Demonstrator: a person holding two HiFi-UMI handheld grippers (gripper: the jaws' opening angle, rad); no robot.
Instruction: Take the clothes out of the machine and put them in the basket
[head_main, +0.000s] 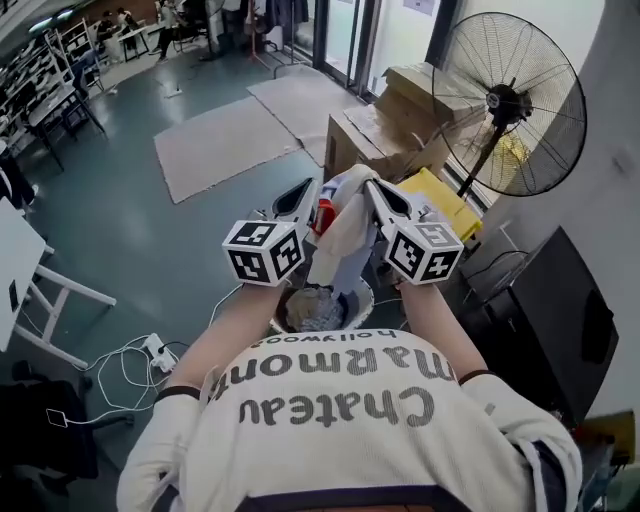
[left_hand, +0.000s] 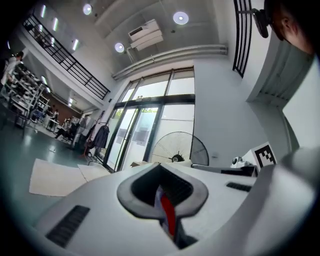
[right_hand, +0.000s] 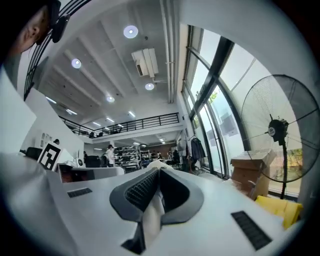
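Nearest item: person's white printed shirt (head_main: 340, 425), both forearms reaching forward from it.

1. White counter (head_main: 20, 250), far left edge, standing on a white frame on the grey floor.
2. White power strip (head_main: 157, 352) with loose cables, on the floor near the person's left elbow.
3. Two pale floor mats (head_main: 225, 145), flat on the floor beyond the tools.
4. Left tool (head_main: 308, 200), pointing roughly level, marker cube towards the person. Its jaws are pressed together on a fold of cloth, red and pale, as its own view shows.
5. White garment (head_main: 345, 240), the task's thing. Held up in the air between the two tools, pinched at its top by both and hanging slack below them, with a red patch next to the left tool's tip.
6. Basket (head_main: 366, 298), round with a pale rim, on the floor directly beneath the hanging garment. Grey-white cloth already lies inside.
7. Right tool (head_main: 372, 195), also about level, with its jaws clamped tight on white cloth.
8. Cardboard boxes (head_main: 385, 135), stacked beyond the tools by the glass doors.
9. Yellow object (head_main: 445, 200), just right of the boxes; I cannot tell what it is.
10. Black pedestal fan (head_main: 510, 105), upright at the upper right.
11. Dark box-shaped unit (head_main: 545, 310), against the right wall.
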